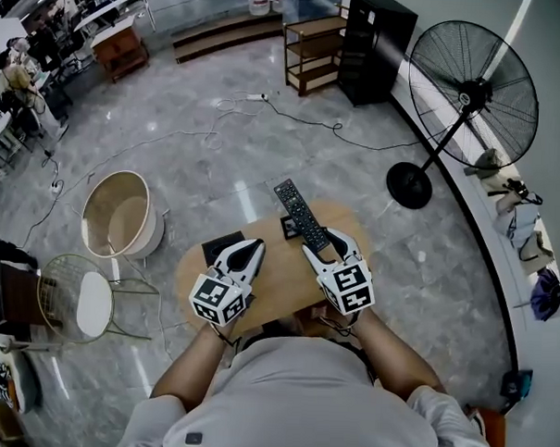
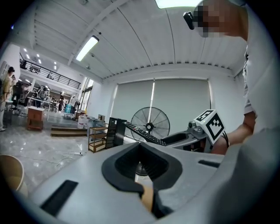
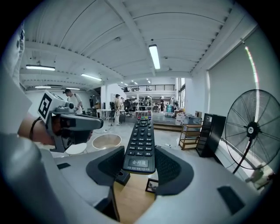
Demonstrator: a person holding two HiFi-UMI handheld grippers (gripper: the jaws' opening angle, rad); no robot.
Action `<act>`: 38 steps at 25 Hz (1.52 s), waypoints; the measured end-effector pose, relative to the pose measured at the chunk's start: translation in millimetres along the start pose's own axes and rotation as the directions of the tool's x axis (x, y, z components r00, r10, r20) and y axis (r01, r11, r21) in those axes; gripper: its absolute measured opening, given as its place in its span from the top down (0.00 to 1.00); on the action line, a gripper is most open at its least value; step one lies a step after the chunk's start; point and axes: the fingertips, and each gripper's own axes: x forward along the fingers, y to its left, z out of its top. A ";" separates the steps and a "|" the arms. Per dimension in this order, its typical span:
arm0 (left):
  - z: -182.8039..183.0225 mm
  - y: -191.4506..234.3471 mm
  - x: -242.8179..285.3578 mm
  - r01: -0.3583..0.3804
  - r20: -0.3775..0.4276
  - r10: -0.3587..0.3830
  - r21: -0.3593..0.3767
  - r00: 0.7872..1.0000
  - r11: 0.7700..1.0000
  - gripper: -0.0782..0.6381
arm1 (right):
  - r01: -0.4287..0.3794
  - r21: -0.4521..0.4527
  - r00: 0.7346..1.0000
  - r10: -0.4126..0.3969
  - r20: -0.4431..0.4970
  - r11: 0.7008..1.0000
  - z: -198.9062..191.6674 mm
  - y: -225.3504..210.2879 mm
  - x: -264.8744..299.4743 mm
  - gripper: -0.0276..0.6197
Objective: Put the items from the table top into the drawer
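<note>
Right gripper clamps the one remote in the air over the single table's far edge in the head view; left gripper holds nothing. Left gripper view: jaws together. Right gripper view: one black box, half hidden by a jaw.

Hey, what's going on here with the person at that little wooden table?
A person stands over a small wooden table with a gripper in each hand. The right gripper is clamped on a black remote control, held up off the tabletop. The left gripper is beside it, empty, with its jaws together. A small black box sits on the table. No drawer shows in these views.
</note>
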 end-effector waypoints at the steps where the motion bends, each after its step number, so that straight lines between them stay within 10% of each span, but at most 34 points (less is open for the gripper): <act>1: 0.4 -8.1 4.6 0.005 0.000 -0.005 -0.001 1.000 1.000 0.88 | 0.004 0.004 1.000 -0.004 0.002 1.000 -2.9 -4.0 -8.6 0.59; 21: -42.6 -174.5 65.2 0.096 -0.076 -0.097 -0.018 0.992 0.995 0.88 | 0.056 0.106 0.996 -0.049 -0.068 0.993 -110.1 -59.6 -157.5 0.59; 38: -136.6 -164.8 113.0 0.207 -0.226 -0.222 -0.087 0.949 0.974 0.88 | 0.172 0.272 0.956 -0.095 -0.277 0.947 -247.1 -77.7 -134.4 0.59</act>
